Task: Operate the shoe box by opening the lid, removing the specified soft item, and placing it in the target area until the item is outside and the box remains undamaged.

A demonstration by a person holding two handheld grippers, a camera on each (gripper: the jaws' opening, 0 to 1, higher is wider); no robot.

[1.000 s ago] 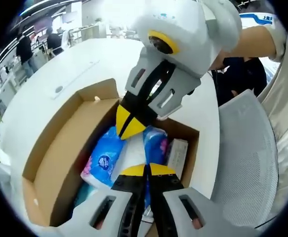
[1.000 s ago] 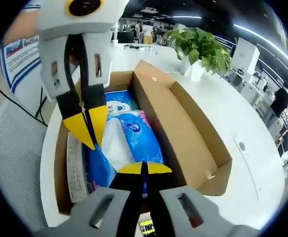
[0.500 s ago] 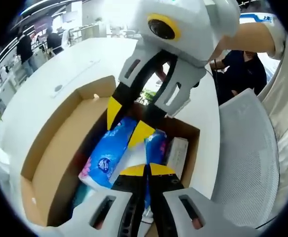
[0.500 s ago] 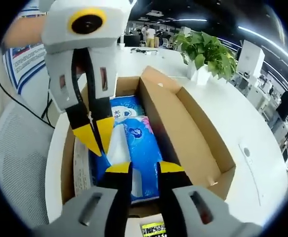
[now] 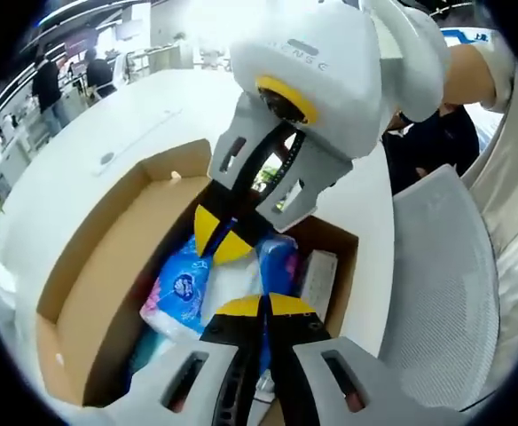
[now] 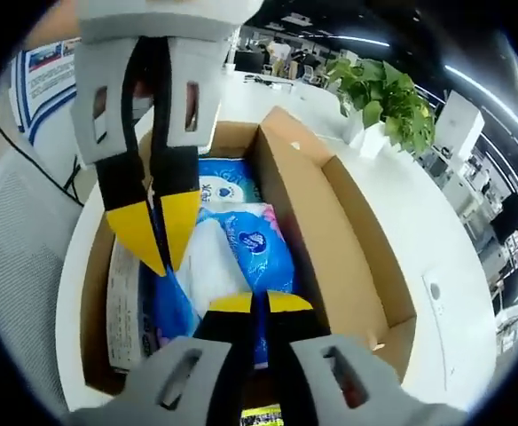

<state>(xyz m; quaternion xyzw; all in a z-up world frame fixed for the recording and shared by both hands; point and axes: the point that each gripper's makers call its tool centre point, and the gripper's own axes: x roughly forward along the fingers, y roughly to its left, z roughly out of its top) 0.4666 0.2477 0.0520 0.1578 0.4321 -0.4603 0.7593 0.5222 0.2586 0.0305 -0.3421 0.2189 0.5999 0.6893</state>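
Note:
An open cardboard shoe box (image 5: 90,293) (image 6: 330,257) lies on a white table, its flap folded out. Inside lie blue and white soft tissue packs (image 5: 181,288) (image 6: 259,244). My right gripper (image 6: 255,303) reaches down into the box from above in the left gripper view (image 5: 221,244), its yellow tips closed on the top end of the middle pack's wrap. My left gripper (image 5: 262,306) is shut at the pack's other end; the right gripper view has it (image 6: 160,240) at the pack's left edge. Whether it pinches the wrap is hidden.
A flat white printed packet (image 5: 319,275) (image 6: 121,302) stands along one box wall. A grey mesh chair (image 5: 445,293) (image 6: 11,231) is beside the table (image 5: 108,124). A potted plant (image 6: 379,98) stands past the box. People (image 5: 44,89) stand far off.
My right gripper's jaws, apart half a second ago, have closed on the tissue pack. The left gripper has stayed shut in place.

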